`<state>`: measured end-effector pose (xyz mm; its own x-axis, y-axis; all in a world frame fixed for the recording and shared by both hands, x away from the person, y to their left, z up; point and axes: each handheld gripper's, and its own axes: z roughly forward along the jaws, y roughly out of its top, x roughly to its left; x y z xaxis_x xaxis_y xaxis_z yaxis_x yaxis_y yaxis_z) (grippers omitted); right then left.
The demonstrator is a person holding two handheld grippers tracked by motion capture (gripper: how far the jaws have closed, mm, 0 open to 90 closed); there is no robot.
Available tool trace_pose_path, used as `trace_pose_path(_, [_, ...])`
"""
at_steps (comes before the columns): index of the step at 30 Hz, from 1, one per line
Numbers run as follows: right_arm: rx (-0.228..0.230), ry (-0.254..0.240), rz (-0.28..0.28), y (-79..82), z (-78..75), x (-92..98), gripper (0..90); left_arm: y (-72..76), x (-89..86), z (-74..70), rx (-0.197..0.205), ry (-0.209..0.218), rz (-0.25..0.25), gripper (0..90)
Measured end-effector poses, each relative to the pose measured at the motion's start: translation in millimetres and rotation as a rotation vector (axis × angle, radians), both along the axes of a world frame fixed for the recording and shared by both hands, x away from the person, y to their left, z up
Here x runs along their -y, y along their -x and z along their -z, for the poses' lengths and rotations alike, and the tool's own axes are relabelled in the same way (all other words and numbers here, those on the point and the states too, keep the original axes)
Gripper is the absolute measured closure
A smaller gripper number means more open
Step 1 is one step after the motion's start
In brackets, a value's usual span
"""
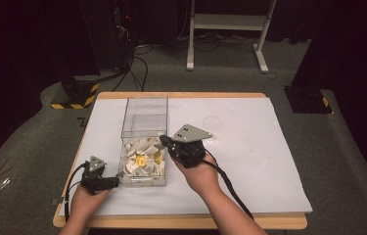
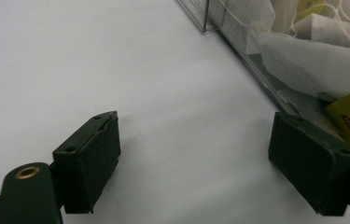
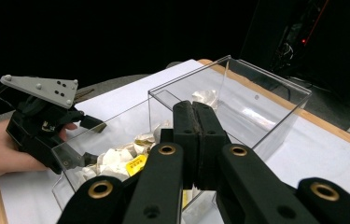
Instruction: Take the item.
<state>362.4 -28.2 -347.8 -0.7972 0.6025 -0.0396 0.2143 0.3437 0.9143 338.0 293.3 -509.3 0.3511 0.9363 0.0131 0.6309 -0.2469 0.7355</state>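
left gripper (image 2: 193,163) stood with jaws apart, box (image 1: 144,125) wall just beside one jaw. right gripper (image 3: 194,135) hung over tea bags (image 1: 142,161), jaws pressed together, empty.

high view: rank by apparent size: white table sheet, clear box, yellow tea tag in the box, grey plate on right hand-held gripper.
1. white table sheet, by far the largest.
2. clear box.
3. grey plate on the right hand-held gripper; it sits nearer the camera, which inflates it somewhat.
4. yellow tea tag, smallest.
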Motion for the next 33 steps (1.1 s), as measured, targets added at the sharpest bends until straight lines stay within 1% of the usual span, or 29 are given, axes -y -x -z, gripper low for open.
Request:
trace_pose_path(14, [0.015,-0.006,0.033,-4.0,-4.0,10.3,89.3,0.0,0.1,0.1,0.001,0.002,-0.001,16.8])
trace_pose_path(22, [0.029,0.002,0.059,-6.7,-4.7,18.2,89.3,0.0,0.1,0.1,0.001,0.002,-0.001,16.8])
trace_pose_path(27, [0.032,0.003,0.083,-9.4,-4.1,23.6,89.4,0.0,0.1,0.1,0.001,0.002,-0.001,16.8])
trace_pose_path(33, [0.049,0.012,0.12,-14.5,-4.4,32.4,89.4,-0.1,0.1,0.1,0.001,0.002,-0.001,16.8])
